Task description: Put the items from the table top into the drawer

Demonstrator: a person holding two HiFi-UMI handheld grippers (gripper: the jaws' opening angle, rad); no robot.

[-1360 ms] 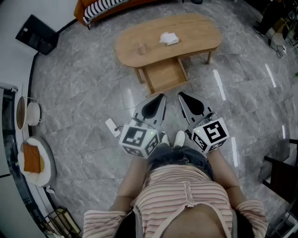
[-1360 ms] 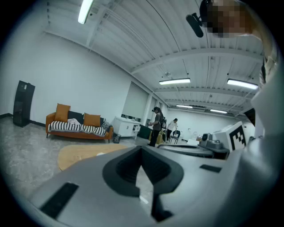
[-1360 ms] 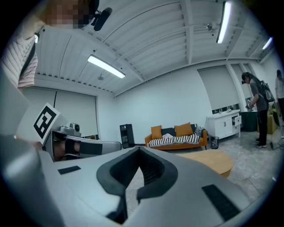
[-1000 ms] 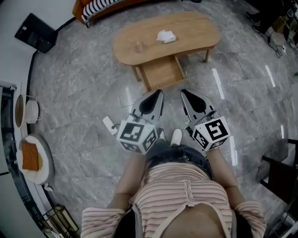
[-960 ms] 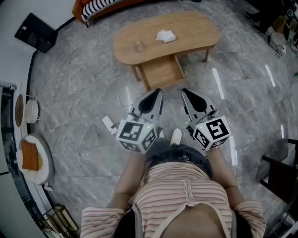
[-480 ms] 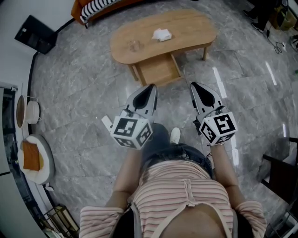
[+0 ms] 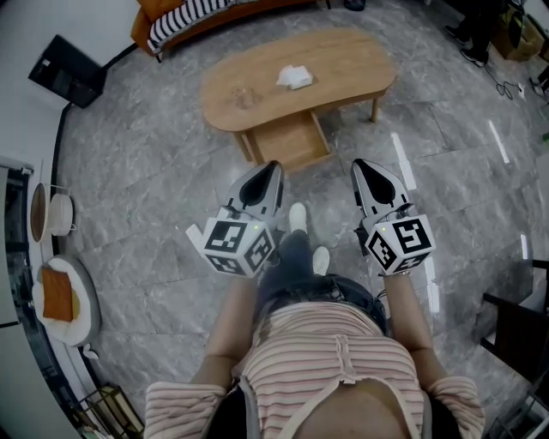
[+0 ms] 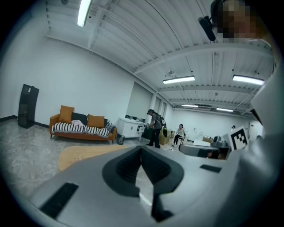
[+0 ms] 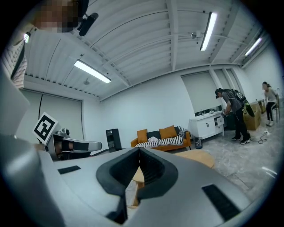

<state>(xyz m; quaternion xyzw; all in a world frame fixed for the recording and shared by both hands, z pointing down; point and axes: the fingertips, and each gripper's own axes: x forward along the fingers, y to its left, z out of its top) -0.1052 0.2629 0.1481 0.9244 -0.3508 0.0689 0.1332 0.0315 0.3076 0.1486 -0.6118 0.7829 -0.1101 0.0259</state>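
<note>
The person stands on a grey marble floor (image 7: 154,171), well short of a low oval wooden coffee table (image 7: 360,64) that sits at the far middle of the head view. A drawer (image 7: 292,144) stands pulled open from the table's near side, toward the person.

On the table top a crumpled white cloth (image 7: 294,77) lies near the middle. What looks like a clear glass (image 7: 246,97) stands to its left, closer to the near edge and apart from the cloth. Both items are on the table, not in the drawer.

The left gripper (image 7: 271,170) and the right gripper (image 7: 364,165) are held side by side in front of the person's waist. Both point toward the table and are well apart from it. Each gripper view shows its jaws pressed together at the tips with nothing held between them. A white shoe (image 7: 297,216) shows on the floor between the two grippers.

Beyond the table, at the far edge, stands an orange sofa (image 7: 184,17) with a striped cover. A black upright box (image 7: 67,69) stands at the far left. In the right gripper view a person with a backpack (image 9: 230,113) bends over a white cabinet (image 9: 207,125) at the far right of the room.
</note>
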